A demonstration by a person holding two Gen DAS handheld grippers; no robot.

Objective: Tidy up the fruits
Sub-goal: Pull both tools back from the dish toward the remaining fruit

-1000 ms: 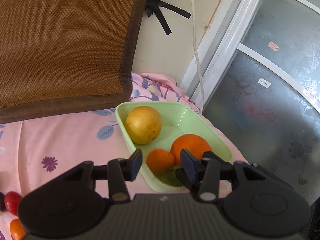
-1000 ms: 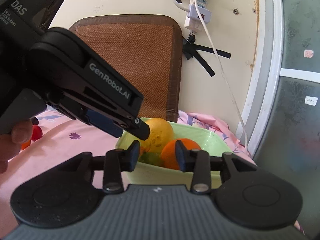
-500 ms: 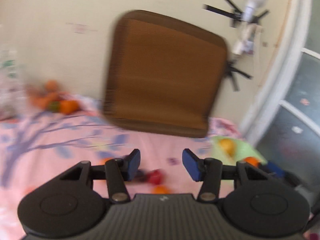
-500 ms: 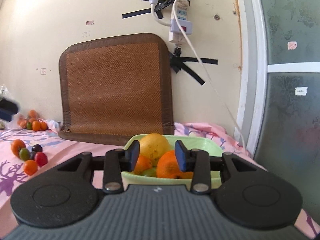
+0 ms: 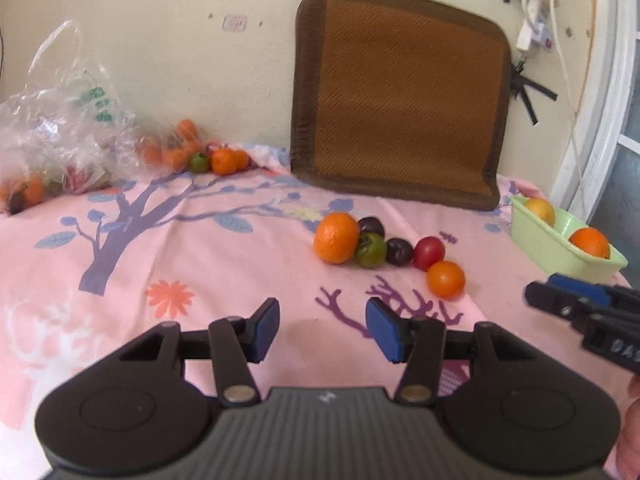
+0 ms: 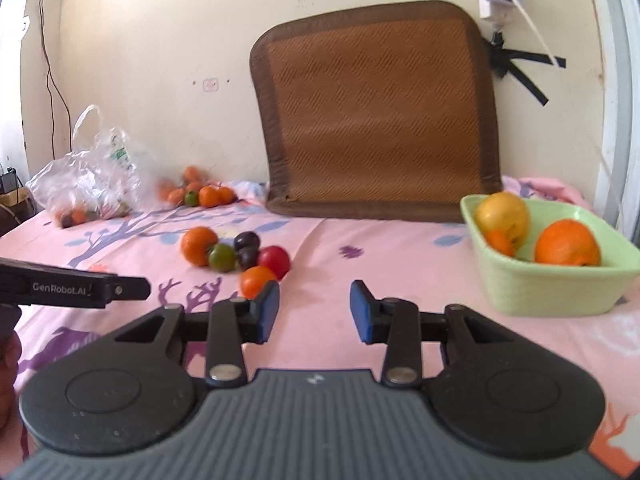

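Cream wall [image 6: 160, 60], brown woven mat [image 6: 376, 112] leaning against it; pink floral sheet [image 5: 200, 264]; frosted glass door [image 5: 630, 152] right.

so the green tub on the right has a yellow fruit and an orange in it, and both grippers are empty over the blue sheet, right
Not quite: the sheet is pink, not blue, as the right wrist view shows. The rest holds: the green tub has a yellow fruit and an orange, and the left gripper and right gripper are both empty.
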